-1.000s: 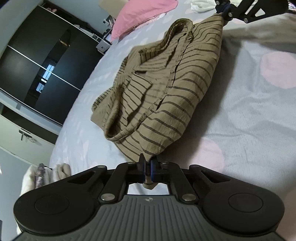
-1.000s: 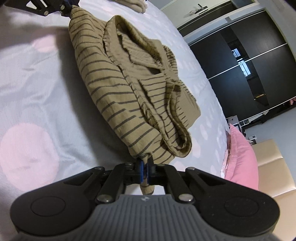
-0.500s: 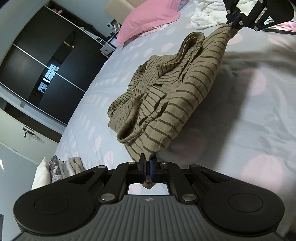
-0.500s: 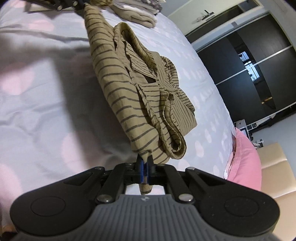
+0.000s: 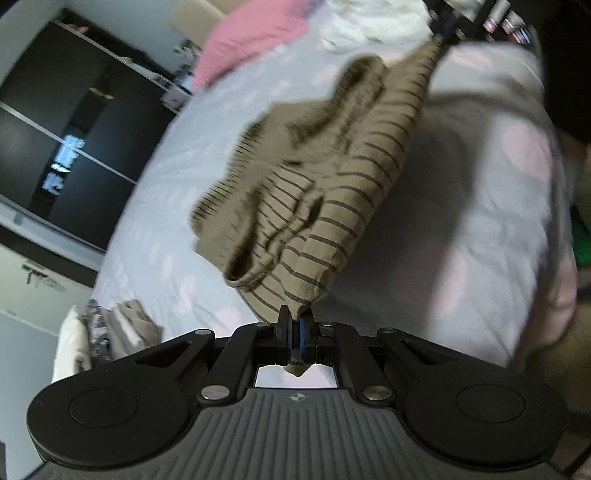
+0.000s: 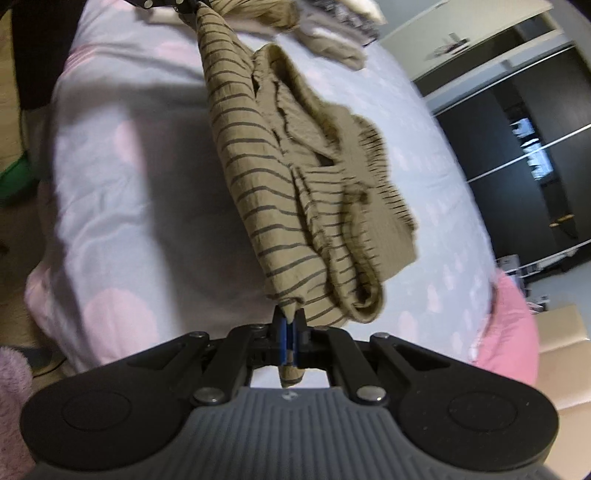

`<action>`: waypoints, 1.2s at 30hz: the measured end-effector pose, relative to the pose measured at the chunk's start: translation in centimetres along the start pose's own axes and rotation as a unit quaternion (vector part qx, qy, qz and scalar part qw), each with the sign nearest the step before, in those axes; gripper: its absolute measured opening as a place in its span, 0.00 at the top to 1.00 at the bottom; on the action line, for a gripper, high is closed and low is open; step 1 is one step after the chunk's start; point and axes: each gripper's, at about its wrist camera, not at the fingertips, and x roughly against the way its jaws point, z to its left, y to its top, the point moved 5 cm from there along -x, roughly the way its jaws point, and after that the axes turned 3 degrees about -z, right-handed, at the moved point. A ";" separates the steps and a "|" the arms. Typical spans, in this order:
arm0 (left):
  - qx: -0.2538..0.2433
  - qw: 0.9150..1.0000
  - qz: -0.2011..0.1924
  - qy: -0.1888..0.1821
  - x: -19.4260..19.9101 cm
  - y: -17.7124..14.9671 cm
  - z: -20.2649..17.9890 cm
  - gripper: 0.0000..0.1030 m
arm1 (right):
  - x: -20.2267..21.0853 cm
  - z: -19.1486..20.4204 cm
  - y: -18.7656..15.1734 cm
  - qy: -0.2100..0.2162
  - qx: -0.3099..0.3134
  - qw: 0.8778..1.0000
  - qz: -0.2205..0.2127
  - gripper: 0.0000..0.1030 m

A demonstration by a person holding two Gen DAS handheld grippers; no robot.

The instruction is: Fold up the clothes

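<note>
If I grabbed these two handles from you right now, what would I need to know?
Left gripper: shut on one end of the striped shirt.
Right gripper: shut on the other end.
The shirt hangs between them, bunched and partly doubled over, above the bed sheet.
Done: shirt gripped at both ends and off the sheet.
Left: lay it flat, finish the folds, add it to the folded pile.

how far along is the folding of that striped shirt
Done: the striped shirt already looks doubled over, layers bunched along one side, and a stack of folded clothes sits on the bed.
In hand: the left gripper and right gripper are each shut on an end of it, stretching it between them above the bed.
Left: lay it flat, finish the fold, then the white clothes.
</note>
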 end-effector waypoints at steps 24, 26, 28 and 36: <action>-0.012 0.993 0.077 -0.090 -6.9 -2.7 -1.9 0.95 | -4.9 4.1 -2.1 0.061 0.051 0.995 0.053 0.90; 0.011 0.992 0.085 -0.097 -6.5 -2.7 -1.5 0.86 | -4.6 4.1 -1.9 0.055 0.057 0.995 0.054 0.77; 0.036 0.989 0.086 -0.113 -6.0 -2.6 -0.9 0.80 | -3.8 4.2 -1.7 0.052 0.058 0.996 0.049 0.68; 0.130 0.976 0.043 -0.172 -3.3 -0.8 2.9 0.61 | -0.4 2.4 0.7 0.050 0.022 0.998 0.005 0.56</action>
